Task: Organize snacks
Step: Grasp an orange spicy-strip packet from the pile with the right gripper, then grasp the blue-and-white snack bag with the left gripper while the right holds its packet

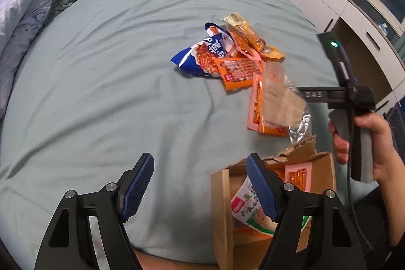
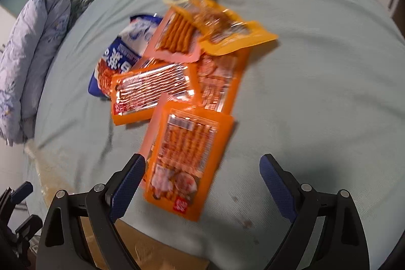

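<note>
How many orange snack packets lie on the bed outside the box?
3, perhaps more hidden: nearest packet by the right tongs; second beside the blue bag; third partly under others.

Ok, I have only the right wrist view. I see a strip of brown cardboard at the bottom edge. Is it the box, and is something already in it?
Observer: Yes, it is the cardboard box, open on top. A green and white packet and a pink packet of sticks lie inside.
Operator: Does the left gripper hold something?
Observer: No. The left gripper is open and empty, above the bed sheet at the box's left side.
Operator: Is the box in good condition?
Observer: Not fully. Its far flap is torn and ragged.
</note>
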### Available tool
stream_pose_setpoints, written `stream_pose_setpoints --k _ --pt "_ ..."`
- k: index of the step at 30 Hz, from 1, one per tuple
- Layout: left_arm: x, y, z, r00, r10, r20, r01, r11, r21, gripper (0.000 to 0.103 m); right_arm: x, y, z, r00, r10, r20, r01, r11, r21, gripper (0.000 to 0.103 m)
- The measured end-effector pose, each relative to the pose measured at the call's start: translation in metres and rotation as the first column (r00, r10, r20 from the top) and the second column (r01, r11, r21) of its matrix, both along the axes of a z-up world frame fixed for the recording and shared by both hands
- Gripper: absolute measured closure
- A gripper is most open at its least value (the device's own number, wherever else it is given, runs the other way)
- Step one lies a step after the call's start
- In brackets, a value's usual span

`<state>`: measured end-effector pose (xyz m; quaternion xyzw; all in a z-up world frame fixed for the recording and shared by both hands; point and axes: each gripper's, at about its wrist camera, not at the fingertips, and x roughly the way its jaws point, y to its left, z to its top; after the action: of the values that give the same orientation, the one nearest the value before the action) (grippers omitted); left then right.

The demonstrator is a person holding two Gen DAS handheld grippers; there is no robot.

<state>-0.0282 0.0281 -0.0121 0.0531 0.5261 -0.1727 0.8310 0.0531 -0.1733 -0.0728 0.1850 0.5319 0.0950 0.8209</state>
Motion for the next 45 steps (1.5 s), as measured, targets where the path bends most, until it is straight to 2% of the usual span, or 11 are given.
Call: stream_pose_setpoints --k 4,8,10,12,16,18,21,29,36,41,45 --pt "0.004 0.000 -0.005 1.000 -0.003 -0.018 0.003 1.000 0.004 0.027 0.025 0.014 -0.019 0.997 0.067 -0.038 -0.066 0.998 0.017 0.011" --pt "0.010 0.000 -0.011 0.999 0.003 -0.043 -0.003 1.000 -0.002 0.027 0.043 0.036 -0.021 0.990 0.141 -0.018 -0.142 0.980 -0.140 0.015" --pt "0.013 0.000 -0.013 0.999 0.011 -0.051 -0.011 1.000 0.001 0.027 0.050 0.049 -0.023 0.986 0.165 -0.022 -0.165 0.953 -0.256 0.024" --pt "0.015 0.002 -0.015 0.998 0.022 -0.058 -0.022 1.000 0.001 0.027 0.054 0.050 -0.021 0.988 0.157 -0.007 -0.153 0.951 -0.268 0.038" --pt "0.017 0.005 -0.015 0.998 0.040 -0.058 -0.040 0.999 0.001 0.027 0.052 0.029 -0.013 0.993 0.120 0.014 -0.115 0.975 -0.192 0.065" --pt "0.017 0.006 -0.014 0.998 0.047 -0.046 -0.047 0.999 0.006 0.027 0.048 0.015 -0.007 0.996 0.091 0.025 -0.087 0.987 -0.133 0.085" --pt "0.015 0.010 -0.009 0.998 0.063 -0.023 -0.063 0.998 0.004 0.027 0.037 -0.004 0.006 0.997 0.037 0.062 -0.034 0.998 -0.058 0.092" --pt "0.011 0.024 0.003 0.993 0.113 0.015 -0.113 0.994 -0.015 0.027 -0.027 -0.031 0.050 0.980 -0.057 0.189 0.055 0.998 0.017 0.095" --pt "0.006 0.031 0.013 0.989 0.139 0.046 -0.137 0.989 -0.049 0.027 -0.080 -0.056 0.059 0.962 -0.169 0.216 0.139 0.979 0.148 0.095" --pt "0.013 0.019 0.010 0.996 0.082 0.046 -0.081 0.996 -0.021 0.027 -0.124 -0.080 0.060 0.947 -0.220 0.236 0.140 0.939 0.314 0.095" --pt "0.035 -0.005 0.010 0.998 0.010 0.066 -0.012 1.000 0.028 0.027 -0.117 -0.071 0.045 0.964 -0.179 0.199 0.105 0.938 0.331 0.095"
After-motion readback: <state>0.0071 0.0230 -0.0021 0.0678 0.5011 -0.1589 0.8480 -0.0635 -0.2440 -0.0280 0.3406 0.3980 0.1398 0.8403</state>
